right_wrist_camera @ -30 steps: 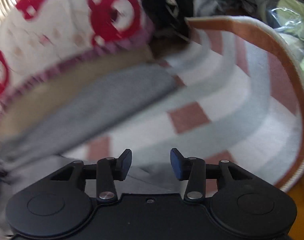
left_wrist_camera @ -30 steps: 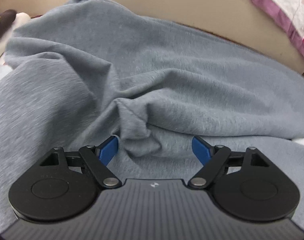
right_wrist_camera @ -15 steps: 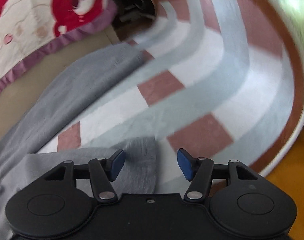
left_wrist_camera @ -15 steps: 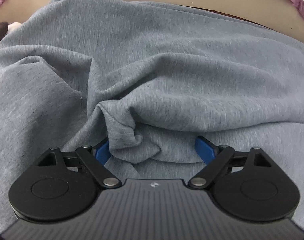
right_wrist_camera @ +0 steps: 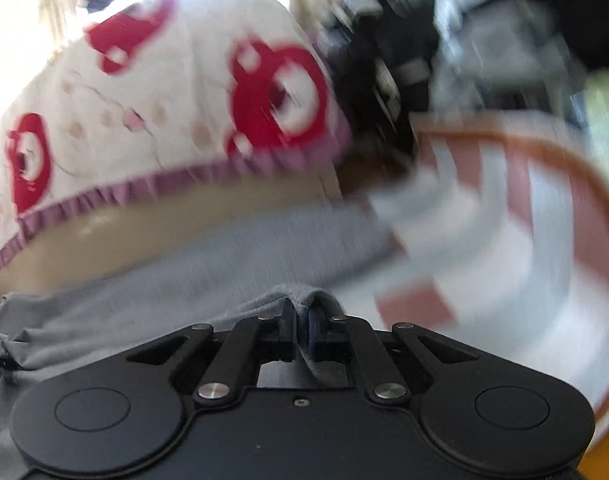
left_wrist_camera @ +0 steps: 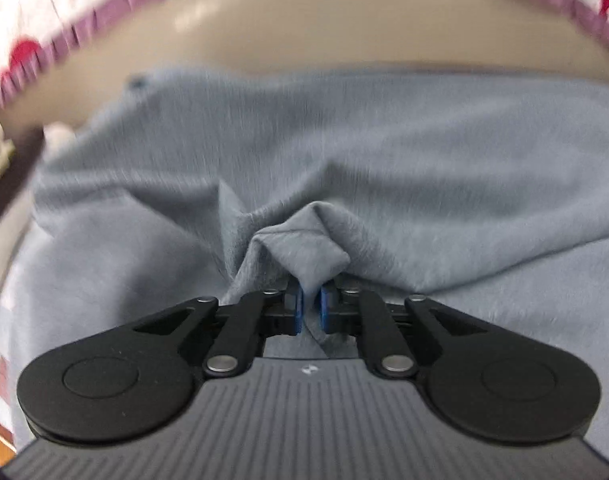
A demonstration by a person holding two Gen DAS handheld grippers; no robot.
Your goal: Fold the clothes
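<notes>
The grey garment (left_wrist_camera: 384, 152) lies spread on the striped rug (right_wrist_camera: 504, 240) below the bed (right_wrist_camera: 164, 128), and both jaws, open a moment ago, have just clamped its cloth, left gripper (left_wrist_camera: 311, 312) on a bunched fold, right gripper (right_wrist_camera: 302, 334) on an edge, so folding can likely start.

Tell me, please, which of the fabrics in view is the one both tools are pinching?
The plain grey garment: a bunched fold sits in the left tool and another in the right tool. The red-printed cover and striped rug lie ungripped.
</notes>
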